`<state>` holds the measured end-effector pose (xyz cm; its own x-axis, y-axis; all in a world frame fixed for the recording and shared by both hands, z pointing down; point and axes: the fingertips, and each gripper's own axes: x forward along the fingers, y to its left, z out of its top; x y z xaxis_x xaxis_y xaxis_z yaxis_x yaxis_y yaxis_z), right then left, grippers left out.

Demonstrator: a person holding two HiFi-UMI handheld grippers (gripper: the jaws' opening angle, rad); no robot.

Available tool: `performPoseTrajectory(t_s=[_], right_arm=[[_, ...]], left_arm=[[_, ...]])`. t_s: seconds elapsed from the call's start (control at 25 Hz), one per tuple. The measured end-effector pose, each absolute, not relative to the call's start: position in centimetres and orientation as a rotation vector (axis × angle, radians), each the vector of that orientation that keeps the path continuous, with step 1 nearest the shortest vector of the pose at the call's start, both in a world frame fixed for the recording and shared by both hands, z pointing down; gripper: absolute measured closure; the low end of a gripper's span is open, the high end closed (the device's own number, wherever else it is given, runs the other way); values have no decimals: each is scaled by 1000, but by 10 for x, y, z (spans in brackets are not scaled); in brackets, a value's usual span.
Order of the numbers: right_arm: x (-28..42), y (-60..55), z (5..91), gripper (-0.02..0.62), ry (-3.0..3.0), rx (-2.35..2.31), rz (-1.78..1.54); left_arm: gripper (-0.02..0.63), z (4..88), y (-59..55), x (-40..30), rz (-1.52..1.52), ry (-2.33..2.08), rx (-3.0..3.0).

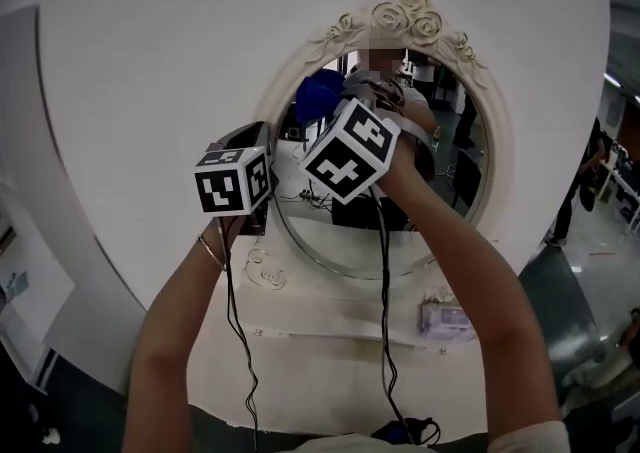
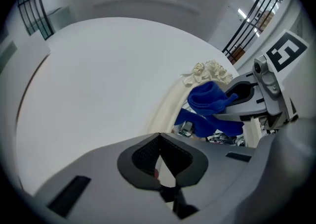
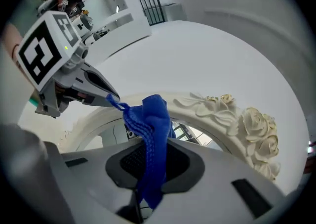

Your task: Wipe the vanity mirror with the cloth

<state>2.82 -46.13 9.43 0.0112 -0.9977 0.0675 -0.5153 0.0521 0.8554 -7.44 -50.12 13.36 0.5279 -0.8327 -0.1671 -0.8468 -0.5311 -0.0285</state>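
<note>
Right gripper [image 3: 148,166] clamped on cloth [image 3: 152,116] up at mirror [image 1: 462,176] near 11 o'clock, left gripper [image 2: 160,161] jaws together, empty, by 9; wiping stage, next probably a pressed sweep toward 5.

Soft blue cloth [image 3: 150,134] against glossy mirror [image 1: 460,171] glass.
Your cloth is woven fabric with a ribbed, stitched hem. Your right gripper [image 3: 148,166] is matt grey plastic; its pads [image 3: 130,160] are black and finely textured. At three o'clock from the cloth, the frame [image 3: 215,121] and its carved roses [image 3: 256,124] look cream, smooth, faintly satin.
</note>
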Motion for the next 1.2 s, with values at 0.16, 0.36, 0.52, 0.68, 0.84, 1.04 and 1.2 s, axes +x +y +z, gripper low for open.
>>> performPoseTrajectory(t_s=[0.16,0.36,0.52,0.68,0.84,1.04,1.2], right_arm=[[24,-477,91,529,-1535,1577,-838],[17,-484,96,529,-1528,1568,-833],[15,-490,101,529,-1513,1559,-845],[8,-495,114,529,-1497,1536,-853],[-3,-499,137,529,-1487,1490,-857],[-16,-504,174,529,-1472,1418,-859],[-23,-507,212,529,-1470,1354,-845]], left_arm=[[600,135,-503,-81,180,1482,-2647],[600,146,-507,-90,155,1503,-2660],[601,154,-512,-93,133,1517,-2657],[601,168,-514,-94,110,1528,-2665],[601,197,-519,-100,78,1559,-2694],[601,242,-524,-109,19,1604,-2729],[601,276,-525,-114,-24,1632,-2758]])
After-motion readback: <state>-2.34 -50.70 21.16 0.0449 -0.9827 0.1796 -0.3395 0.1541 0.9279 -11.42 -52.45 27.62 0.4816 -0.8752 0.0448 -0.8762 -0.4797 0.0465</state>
